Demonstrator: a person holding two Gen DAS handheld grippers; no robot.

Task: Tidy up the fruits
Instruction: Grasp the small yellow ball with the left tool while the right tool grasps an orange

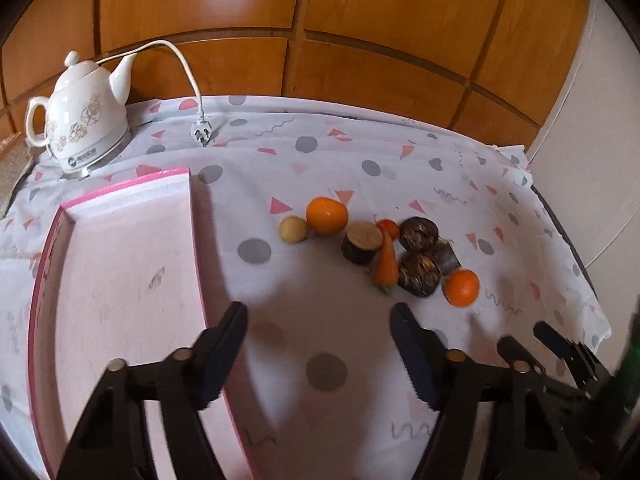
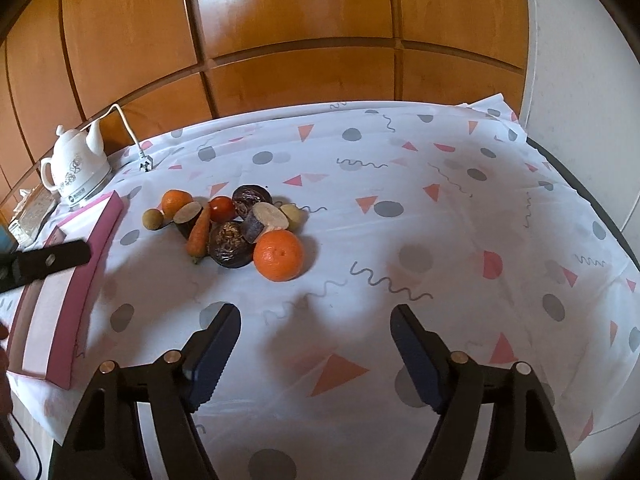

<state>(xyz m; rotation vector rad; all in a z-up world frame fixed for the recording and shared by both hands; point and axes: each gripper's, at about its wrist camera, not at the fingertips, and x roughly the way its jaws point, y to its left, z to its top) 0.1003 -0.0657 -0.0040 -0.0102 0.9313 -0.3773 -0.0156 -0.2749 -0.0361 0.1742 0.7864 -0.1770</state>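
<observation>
A pile of produce lies mid-table: two oranges, a carrot, a small tomato, a small brown round fruit, and several dark purple pieces. A shallow pink box lies to the left of the pile. My left gripper is open and empty, in front of the pile with its left finger over the box edge. My right gripper is open and empty, just in front of the near orange. It also shows in the left wrist view.
A white ceramic kettle with its cord and plug stands at the back left, behind the box. The patterned tablecloth covers the table, which ends at a wooden panel wall behind and a white wall on the right.
</observation>
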